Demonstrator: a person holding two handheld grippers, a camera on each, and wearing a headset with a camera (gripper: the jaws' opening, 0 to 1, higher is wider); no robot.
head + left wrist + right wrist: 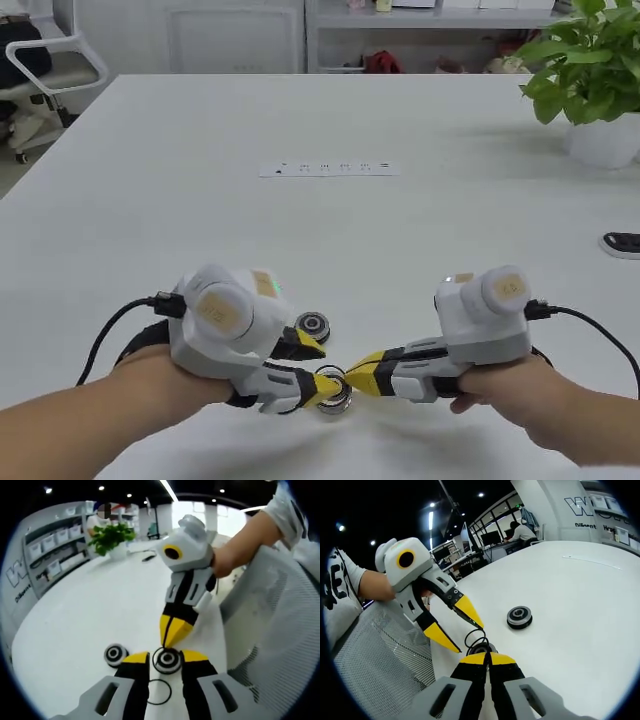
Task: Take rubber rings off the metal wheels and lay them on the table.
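We work close to the near edge of the table [320, 240], with a wheel [332, 390] set between both tools. The left claw [166, 656] is released, its yellow tips standing either side of the wheel; we judge this is to fence it in, so it cannot roll or slide while the rubber is picked at; whether the tips touch the metal we cannot tell. The right claw [487, 655] is clenched, tips together and set at the wheel's rim from the opposite side; we take it for a pointed pick meant to lift the band, though whether any rubber is nipped between the tips is hidden. One thin ring [159, 692] lies loose and flat on the table just beside the wheel, on the left claw's side, so part of the job looks done. A second wheel [313, 324] rests near, just beyond the left claw, a dark band seemingly on it. The table edge is close under our hands, so a freed ring is best drawn outward; ahead the top runs wide and open to a paper strip [328, 169], with a plant [585, 60] well apart at the far right.
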